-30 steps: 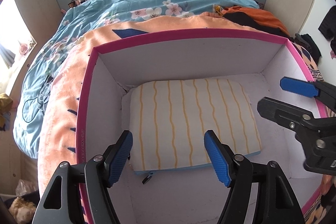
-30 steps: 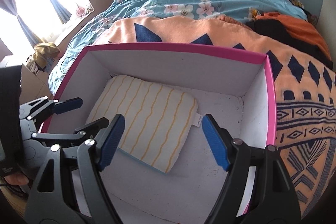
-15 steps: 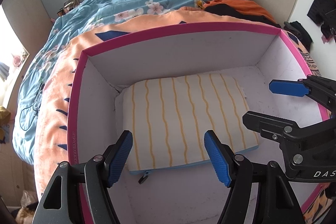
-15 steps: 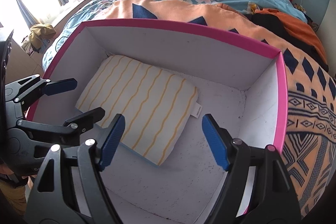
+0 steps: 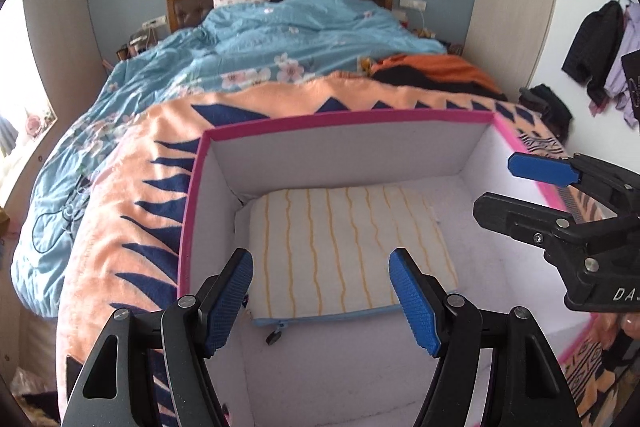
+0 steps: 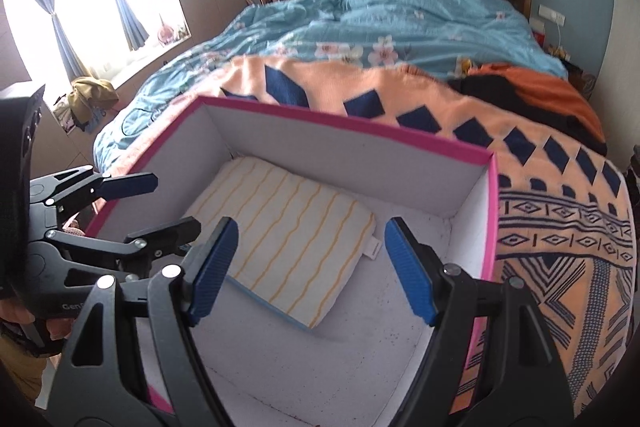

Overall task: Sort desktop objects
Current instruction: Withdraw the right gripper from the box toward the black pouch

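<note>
Looking down from the left wrist view: left gripper (image 5: pixel 320 297) at bottom centre, jaws apart, nothing between the pads. Striped cushion (image 5: pixel 348 247) lying flat on the floor of the pink-rimmed box (image 5: pixel 348 119), tucked into its far left corner, mid-frame. Zip pull dangling at the near edge. Right gripper (image 5: pixel 516 187) entering from the right edge, likewise released and empty.

Seen from the right wrist view: right gripper (image 6: pixel 308 271) at bottom centre, jaws wide, empty. Cushion (image 6: pixel 280 227) left of centre in the box (image 6: pixel 352 125), small tag on its right end. Left gripper (image 6: pixel 160 205) at mid-left, over the box's left wall.

Probably light, soft, squashy; likely to sag if pinched at one corner. Best taken along the near piped edge, jaws biting deep.
</note>
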The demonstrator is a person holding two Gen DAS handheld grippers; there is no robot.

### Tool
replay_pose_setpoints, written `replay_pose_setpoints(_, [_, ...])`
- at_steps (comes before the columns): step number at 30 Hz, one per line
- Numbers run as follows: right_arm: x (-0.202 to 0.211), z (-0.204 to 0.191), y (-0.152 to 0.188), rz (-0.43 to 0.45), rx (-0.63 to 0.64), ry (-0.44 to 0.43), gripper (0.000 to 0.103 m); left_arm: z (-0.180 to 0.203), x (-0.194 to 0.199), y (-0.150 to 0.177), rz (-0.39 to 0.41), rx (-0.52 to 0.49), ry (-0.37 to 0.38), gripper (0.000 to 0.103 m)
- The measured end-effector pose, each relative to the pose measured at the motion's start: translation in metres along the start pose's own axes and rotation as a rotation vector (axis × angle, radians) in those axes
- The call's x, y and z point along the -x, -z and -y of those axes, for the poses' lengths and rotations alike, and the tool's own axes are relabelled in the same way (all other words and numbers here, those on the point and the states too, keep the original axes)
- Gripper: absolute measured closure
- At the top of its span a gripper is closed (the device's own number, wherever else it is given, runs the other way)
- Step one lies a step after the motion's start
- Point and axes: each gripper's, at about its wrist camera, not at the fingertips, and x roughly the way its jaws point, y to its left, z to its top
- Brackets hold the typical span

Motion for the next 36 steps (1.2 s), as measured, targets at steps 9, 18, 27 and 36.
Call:
replay_pose_setpoints(9, [0.058, -0.030, 0.025, 0.075, 0.063, -0.123, 0.021, -0.007, 0.061, 0.038, 0.087, -0.017, 0.035, 0.029])
replay_pose_setpoints(18, [0.084, -0.056, 0.075, 0.038, 0.109, -0.240, 0.021, -0.025, 0.089, 0.090, 0.079, 0.001, 0.043, 0.025])
replay_pose_setpoints(27, [0.077, -0.051, 0.116, -0.046, 0.031, -0.251, 0.021, -0.016, 0.085, 0.131, 0.021, -0.003, 0.089, 0.025])
replay_pose_setpoints(36, [0.072, -0.038, 0.134, -0.099, -0.014, -0.197, 0.021, -0.007, 0.074, 0.152, -0.036, 0.005, 0.138, 0.025])
